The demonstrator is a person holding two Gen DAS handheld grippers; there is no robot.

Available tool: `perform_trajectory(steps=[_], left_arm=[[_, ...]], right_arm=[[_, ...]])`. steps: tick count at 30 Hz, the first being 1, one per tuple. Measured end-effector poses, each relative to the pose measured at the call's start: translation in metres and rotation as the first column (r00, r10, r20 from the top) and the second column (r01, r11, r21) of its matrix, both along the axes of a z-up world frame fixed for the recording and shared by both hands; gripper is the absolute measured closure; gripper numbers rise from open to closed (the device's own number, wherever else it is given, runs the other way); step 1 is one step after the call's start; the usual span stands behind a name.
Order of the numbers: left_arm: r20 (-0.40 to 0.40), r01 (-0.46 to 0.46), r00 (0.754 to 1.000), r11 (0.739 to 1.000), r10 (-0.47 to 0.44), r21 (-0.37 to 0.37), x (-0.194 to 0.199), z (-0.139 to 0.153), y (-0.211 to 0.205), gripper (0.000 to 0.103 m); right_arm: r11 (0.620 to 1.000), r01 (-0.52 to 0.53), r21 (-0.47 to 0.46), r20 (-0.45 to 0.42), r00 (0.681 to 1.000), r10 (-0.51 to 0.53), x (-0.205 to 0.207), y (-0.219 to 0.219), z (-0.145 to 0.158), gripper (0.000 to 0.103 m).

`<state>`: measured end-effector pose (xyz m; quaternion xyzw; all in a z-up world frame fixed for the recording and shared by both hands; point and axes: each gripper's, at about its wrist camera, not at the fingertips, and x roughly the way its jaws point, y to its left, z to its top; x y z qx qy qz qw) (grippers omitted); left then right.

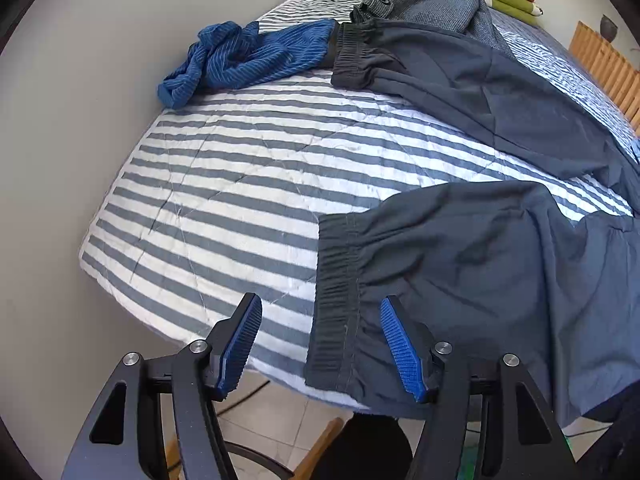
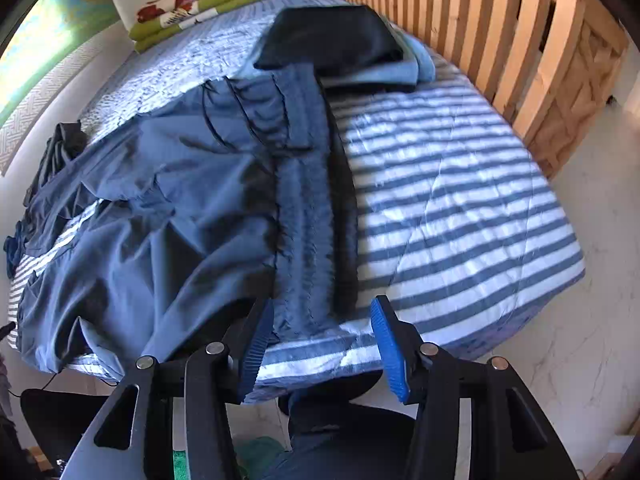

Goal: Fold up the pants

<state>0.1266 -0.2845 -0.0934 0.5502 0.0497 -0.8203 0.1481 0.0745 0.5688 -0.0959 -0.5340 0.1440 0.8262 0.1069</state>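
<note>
Dark navy pants [image 1: 500, 264] lie spread on a blue-and-white striped quilt [image 1: 240, 184], with the legs apart. The far leg's elastic cuff [image 1: 352, 56] lies toward the back. The near leg's cuff [image 1: 340, 280] reaches the bed's front edge, and my left gripper [image 1: 320, 302] stands open above it, one pad on each side and neither pressing. In the right wrist view the gathered waistband [image 2: 304, 208] runs toward the front edge. My right gripper [image 2: 322, 306] is open astride the waistband's near end, holding nothing.
A crumpled blue striped garment [image 1: 240, 60] and a grey checked one [image 1: 432, 4] lie beyond the pants. Folded clothes [image 2: 336, 40] are stacked at the back right, and a green and red blanket [image 2: 200, 4] is behind. A wooden slatted rail [image 2: 500, 40] borders the right side.
</note>
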Motion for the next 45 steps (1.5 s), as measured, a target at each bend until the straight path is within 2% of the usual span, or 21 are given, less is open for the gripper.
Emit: perform_trajectory(steps=[5, 10, 14, 17, 18, 19, 20, 21, 24, 25, 30, 31, 34, 36, 39, 41, 43, 45], left_arm=[[0.007, -0.029, 1.000, 0.999, 0.029, 0.016, 0.011, 0.000, -0.014, 0.032], [0.007, -0.053, 0.999, 0.998, 0.052, 0.045, 0.017, -0.003, -0.024, 0.031], [-0.002, -0.059, 0.998, 0.991, 0.060, 0.121, 0.009, -0.008, -0.024, 0.030], [0.044, -0.035, 0.999, 0.995, 0.031, 0.092, -0.002, -0.024, -0.012, 0.030], [0.058, -0.029, 0.998, 0.996, 0.025, 0.084, -0.005, -0.031, -0.007, 0.034], [0.063, -0.017, 0.998, 0.996, 0.011, 0.086, -0.007, -0.037, -0.001, 0.048], [0.035, -0.006, 0.999, 0.996, 0.003, 0.085, -0.008, -0.036, 0.003, 0.055], [0.031, -0.004, 1.000, 0.997, 0.001, 0.081, -0.009, -0.034, 0.008, 0.073], [0.036, 0.006, 0.999, 1.000, -0.007, 0.022, -0.013, -0.028, 0.016, 0.074], [0.024, 0.001, 1.000, 1.000, -0.002, 0.012, -0.012, -0.022, 0.015, 0.074], [-0.102, -0.071, 0.993, 0.996, 0.065, -0.053, 0.004, 0.031, -0.004, 0.074], [-0.108, -0.081, 0.991, 0.995, 0.074, -0.061, 0.007, 0.035, -0.010, 0.074], [-0.062, -0.147, 0.988, 0.982, 0.140, -0.120, 0.009, 0.028, -0.033, 0.073], [-0.029, -0.190, 0.982, 0.976, 0.188, -0.106, 0.008, 0.017, -0.050, 0.069], [0.005, -0.206, 0.978, 0.974, 0.208, -0.093, 0.004, 0.006, -0.063, 0.058], [-0.001, -0.199, 0.980, 0.973, 0.200, -0.113, 0.003, 0.009, -0.064, 0.058], [-0.020, -0.202, 0.979, 0.973, 0.202, -0.114, 0.001, 0.016, -0.068, 0.055], [-0.042, -0.214, 0.977, 0.972, 0.211, -0.093, 0.003, 0.022, -0.070, 0.050]], right_arm=[[0.996, 0.028, -0.086, 0.003, 1.000, -0.028, -0.004, 0.006, -0.018, 0.054], [0.999, -0.002, -0.037, 0.054, 0.999, 0.004, -0.014, -0.006, -0.027, 0.055], [1.000, -0.014, 0.004, 0.097, 0.995, 0.014, -0.015, -0.009, -0.032, 0.063], [1.000, -0.020, 0.023, 0.115, 0.993, 0.017, -0.016, -0.009, -0.034, 0.067], [0.999, -0.025, 0.036, 0.119, 0.993, 0.021, -0.017, -0.011, -0.035, 0.068], [0.998, -0.031, 0.052, 0.122, 0.992, 0.024, -0.018, -0.012, -0.034, 0.071], [0.997, -0.036, 0.069, 0.123, 0.992, 0.027, -0.018, -0.014, -0.033, 0.079], [0.995, -0.043, 0.092, 0.125, 0.992, 0.031, -0.019, -0.017, -0.032, 0.083], [0.989, -0.057, 0.135, 0.120, 0.992, 0.041, -0.021, -0.022, -0.025, 0.086], [0.987, -0.064, 0.150, 0.114, 0.992, 0.047, -0.021, -0.024, -0.021, 0.099], [0.970, -0.044, 0.237, 0.038, 0.999, 0.036, -0.008, -0.023, 0.017, 0.099], [0.965, -0.034, 0.259, 0.028, 0.999, 0.028, -0.004, -0.022, 0.022, 0.099], [0.946, -0.031, 0.324, 0.064, 0.998, 0.010, 0.003, -0.018, 0.018, 0.099], [0.930, -0.051, 0.363, 0.132, 0.991, 0.003, 0.003, -0.019, 0.001, 0.099], [0.941, -0.079, 0.328, 0.179, 0.984, 0.020, -0.005, -0.017, -0.016, 0.096], [0.949, -0.052, 0.312, 0.164, 0.987, 0.000, -0.009, -0.011, -0.011, 0.084], [0.947, -0.044, 0.320, 0.112, 0.994, 0.008, -0.012, -0.015, 0.002, 0.073], [0.942, -0.072, 0.328, 0.049, 0.997, 0.059, -0.011, -0.029, 0.018, 0.071]])
